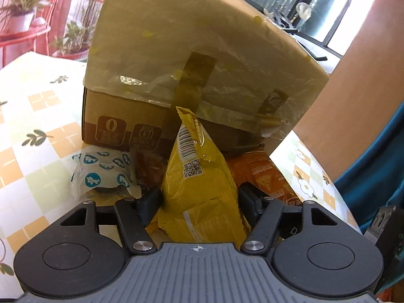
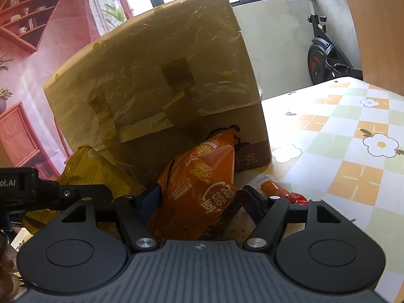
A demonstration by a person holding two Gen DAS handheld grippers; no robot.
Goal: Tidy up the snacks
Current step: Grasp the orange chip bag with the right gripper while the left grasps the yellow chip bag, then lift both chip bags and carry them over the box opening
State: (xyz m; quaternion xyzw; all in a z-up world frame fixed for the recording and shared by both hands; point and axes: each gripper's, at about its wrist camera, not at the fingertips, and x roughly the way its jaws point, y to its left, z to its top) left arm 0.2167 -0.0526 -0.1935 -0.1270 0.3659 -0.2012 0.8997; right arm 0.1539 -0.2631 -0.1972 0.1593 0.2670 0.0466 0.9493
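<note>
We hold a gripper in each hand over a heap of snack packets piled against the front of a cardboard box (image 1: pixel 156 58) on the checked tablecloth (image 1: pixel 38 116).

Our left gripper (image 1: pixel 199 199) has the yellow bag (image 1: pixel 199 176) between its fingers. Both pads sit against the bag's sides and the foil creases where they meet it, so we judge the jaws closed on it. The bag stands on end, its crimped top seam pointing up toward the box.

Our right gripper (image 2: pixel 199 202) straddles the orange bag (image 2: pixel 202 176). The left finger looks pressed into the bag's flank; the right one is close to the crumpled edge, but we cannot tell for certain that it bears on it. We read this as a grip, loosely held at best.

Beside the yellow bag lie a white packet with blue prints (image 1: pixel 103 171) and a small brown packet (image 1: pixel 149 169); near the orange bag, a red-and-orange sachet (image 2: pixel 280 192) rests on the cloth.

Both bags should be light, puffy with air and slick. The film will give and slide under pressure, and the crisps inside will likely break if squeezed hard. We think the best hold is across the flat middle with gentle pressure, or on the stiffer crimped seam at the top, where nothing can be crushed.
</note>
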